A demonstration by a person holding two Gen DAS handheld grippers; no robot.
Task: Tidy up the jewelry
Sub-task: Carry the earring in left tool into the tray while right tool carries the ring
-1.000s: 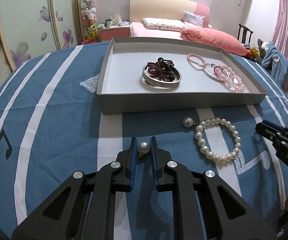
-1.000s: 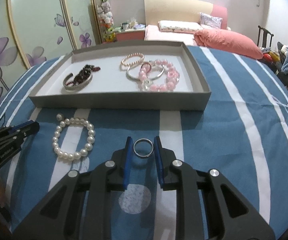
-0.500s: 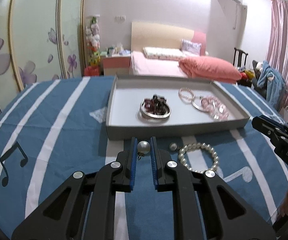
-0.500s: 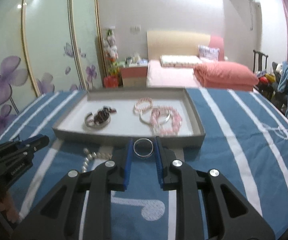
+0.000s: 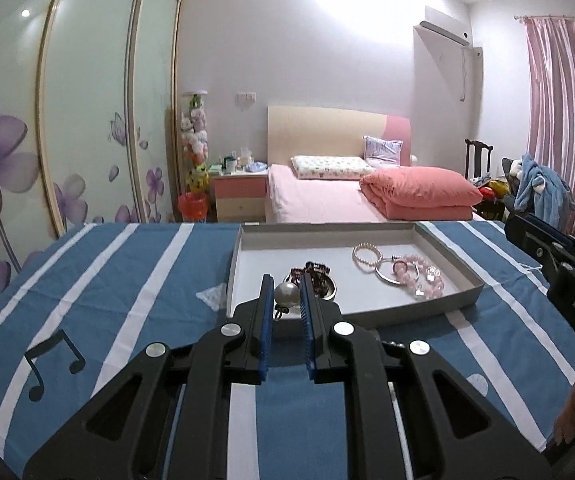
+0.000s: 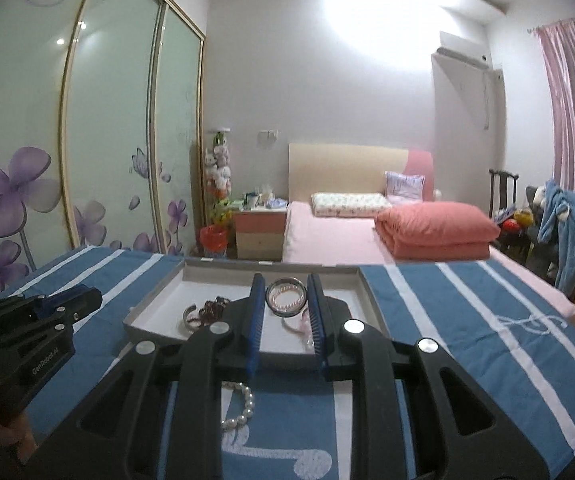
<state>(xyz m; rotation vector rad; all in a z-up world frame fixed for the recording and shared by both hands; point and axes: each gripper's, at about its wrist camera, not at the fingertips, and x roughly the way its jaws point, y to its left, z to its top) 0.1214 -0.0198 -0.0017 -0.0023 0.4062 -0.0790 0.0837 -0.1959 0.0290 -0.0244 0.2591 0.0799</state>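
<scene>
My left gripper (image 5: 286, 294) is shut on a pearl earring (image 5: 286, 293) and holds it up in front of the grey tray (image 5: 419, 314). My right gripper (image 6: 286, 295) is shut on a silver ring (image 6: 286, 296), raised before the same tray (image 6: 135, 319). The tray holds a dark red bead bracelet in a silver bangle (image 5: 319, 276), a small pearl bracelet (image 5: 366, 255), a silver hoop and a pink bead bracelet (image 5: 419, 278). A white pearl bracelet (image 6: 243, 404) lies on the blue cloth under my right gripper, partly hidden.
The table carries a blue cloth with white stripes (image 5: 127, 280). The right gripper's body shows at the right edge of the left wrist view (image 5: 559, 264); the left gripper's body shows at the left of the right wrist view (image 6: 27, 328). A bed stands behind.
Both grippers have lifted off the cloth and tilted up, carrying the earring and the ring. The tray now sits lower in view and the room fills the frames.
</scene>
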